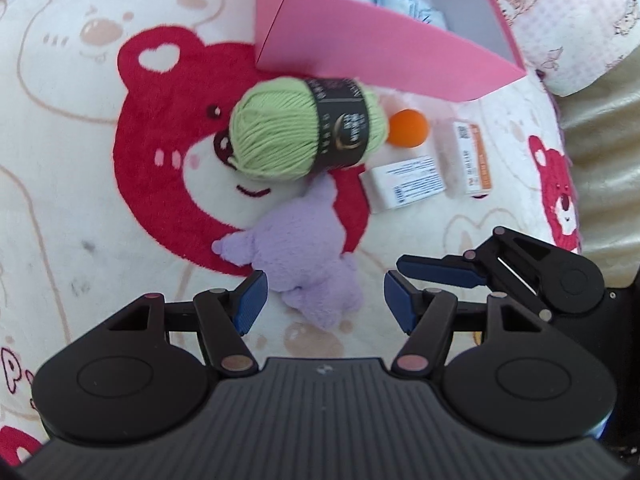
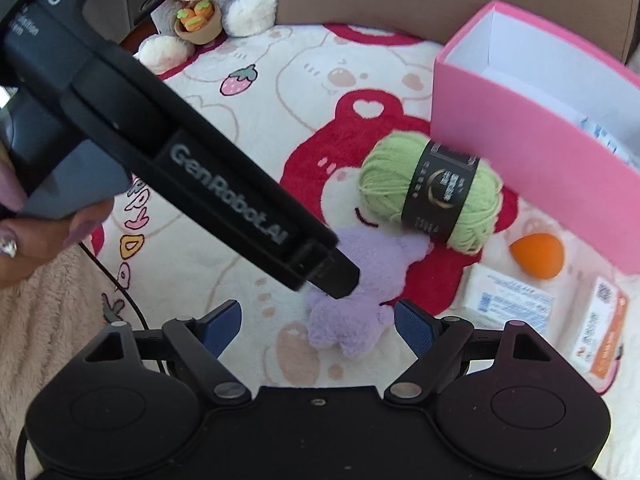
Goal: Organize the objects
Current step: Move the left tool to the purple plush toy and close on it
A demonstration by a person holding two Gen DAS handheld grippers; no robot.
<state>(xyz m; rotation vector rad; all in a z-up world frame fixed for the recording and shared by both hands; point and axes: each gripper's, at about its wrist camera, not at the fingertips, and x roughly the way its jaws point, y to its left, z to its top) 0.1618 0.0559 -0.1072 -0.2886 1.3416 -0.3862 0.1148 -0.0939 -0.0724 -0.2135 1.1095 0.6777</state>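
Right wrist | "GenRobot.AI" on left tongs (image 2: 336,280) | both tongs open, empty | right tongs (image 2: 316,322)

Purple plush toy (image 2: 360,280) partly hidden behind left tool (image 2: 340,280).

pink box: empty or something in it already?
Not empty. The pink box is open-topped, and a light blue-and-white packet lies inside against its white wall; the rest of the interior is out of view.

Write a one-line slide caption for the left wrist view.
Open left gripper above purple plush toy, beside green yarn and pink box.
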